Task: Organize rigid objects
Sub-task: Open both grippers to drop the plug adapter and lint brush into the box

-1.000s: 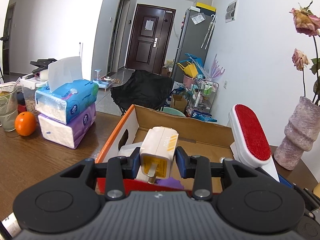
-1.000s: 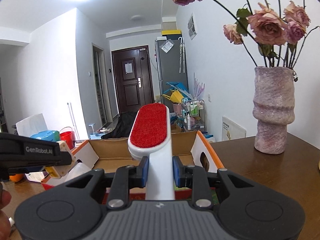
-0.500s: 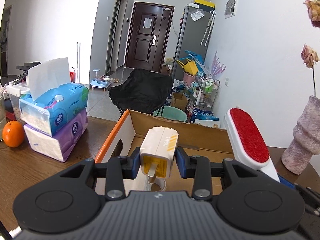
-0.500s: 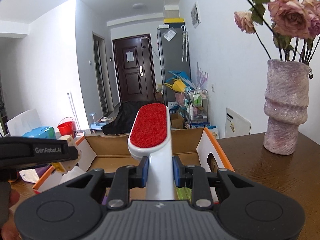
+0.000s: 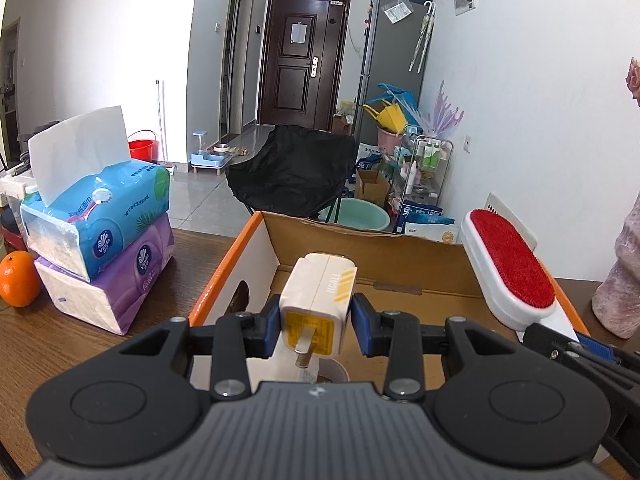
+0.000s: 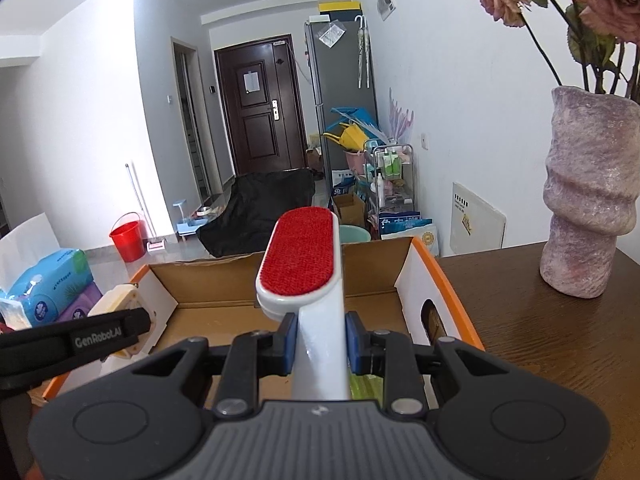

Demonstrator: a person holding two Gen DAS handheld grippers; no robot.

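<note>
My left gripper (image 5: 316, 322) is shut on a cream power adapter (image 5: 318, 300) with a yellow label and metal prongs, held over the left part of an open cardboard box (image 5: 360, 236) with orange edges. My right gripper (image 6: 318, 336) is shut on the white handle of a lint brush (image 6: 300, 256) with a red pad, held over the same box (image 6: 208, 276). The lint brush (image 5: 508, 268) shows at the right in the left wrist view. The adapter (image 6: 118, 298) and the left gripper show at the left in the right wrist view.
Two stacked tissue packs (image 5: 100, 232) and an orange (image 5: 18, 284) sit on the brown table (image 5: 80, 340) left of the box. A pink vase (image 6: 588, 200) with dried roses stands right of the box. A black chair (image 5: 292, 172) stands beyond the table.
Both grippers have moved forward and lower over the box, each keeping its hold. The tissue packs and the vase have shifted outward in the views.
</note>
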